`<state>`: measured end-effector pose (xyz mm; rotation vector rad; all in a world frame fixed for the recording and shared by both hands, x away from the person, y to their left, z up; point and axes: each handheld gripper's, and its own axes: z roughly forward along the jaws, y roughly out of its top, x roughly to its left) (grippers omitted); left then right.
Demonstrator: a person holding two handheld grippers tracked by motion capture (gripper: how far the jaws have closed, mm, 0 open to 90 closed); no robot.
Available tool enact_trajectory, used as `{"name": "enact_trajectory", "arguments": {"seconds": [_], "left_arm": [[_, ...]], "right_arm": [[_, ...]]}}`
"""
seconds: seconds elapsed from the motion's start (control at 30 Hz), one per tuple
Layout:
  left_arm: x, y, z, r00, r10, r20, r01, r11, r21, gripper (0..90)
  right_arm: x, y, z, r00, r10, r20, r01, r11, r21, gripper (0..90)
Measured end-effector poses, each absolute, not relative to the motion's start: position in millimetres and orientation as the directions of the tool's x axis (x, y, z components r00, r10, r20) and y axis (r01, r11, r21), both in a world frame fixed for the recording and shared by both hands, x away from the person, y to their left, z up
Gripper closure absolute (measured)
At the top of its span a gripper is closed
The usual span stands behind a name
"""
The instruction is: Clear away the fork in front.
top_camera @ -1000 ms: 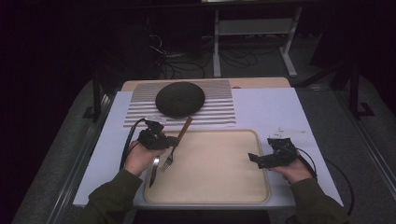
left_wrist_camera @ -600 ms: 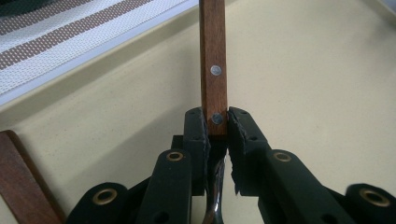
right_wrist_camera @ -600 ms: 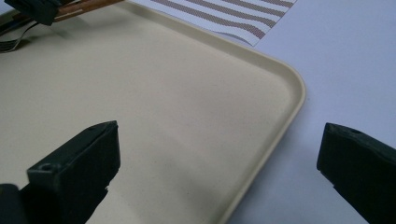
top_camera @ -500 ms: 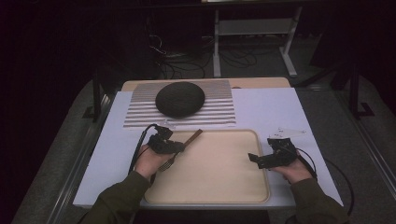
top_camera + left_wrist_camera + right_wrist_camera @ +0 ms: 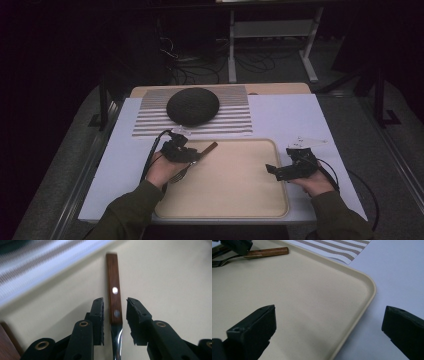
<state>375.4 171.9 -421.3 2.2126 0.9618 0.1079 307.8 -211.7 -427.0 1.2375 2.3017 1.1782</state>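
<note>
Your left gripper hovers low over the beige tray, its jaws having just been opening; the wooden-handled fork lies between them at the tray's left end, a sliver of space on either side and neither pad pressing it. Handle pointing away, tines back toward your hand. Your right gripper stands wide open and empty at the tray's right edge, well apart from the fork.
</note>
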Motion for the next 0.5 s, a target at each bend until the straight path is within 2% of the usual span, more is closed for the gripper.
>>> {"name": "enact_trajectory", "arguments": {"seconds": [0.1,0.23,0.5], "left_arm": [[384.4,164.8,-416.0,0.749,0.634,-0.193,0.577,-0.482,0.659,73.4],[397.2,153.0,-415.1,0.774,0.596,-0.214,0.564,-0.496,0.661,88.7],[416.1,125.2,-421.3,0.803,0.556,-0.212,0.547,-0.549,0.632,90.0]], "right_arm": [[307.9,-211.6,-426.9,-0.596,0.792,0.13,0.569,0.303,0.765,0.0],[308.1,-211.5,-427.0,-0.597,0.792,0.129,0.569,0.304,0.764,0.0],[308.3,-211.8,-427.2,-0.597,0.792,0.13,0.57,0.303,0.764,0.0]]}}
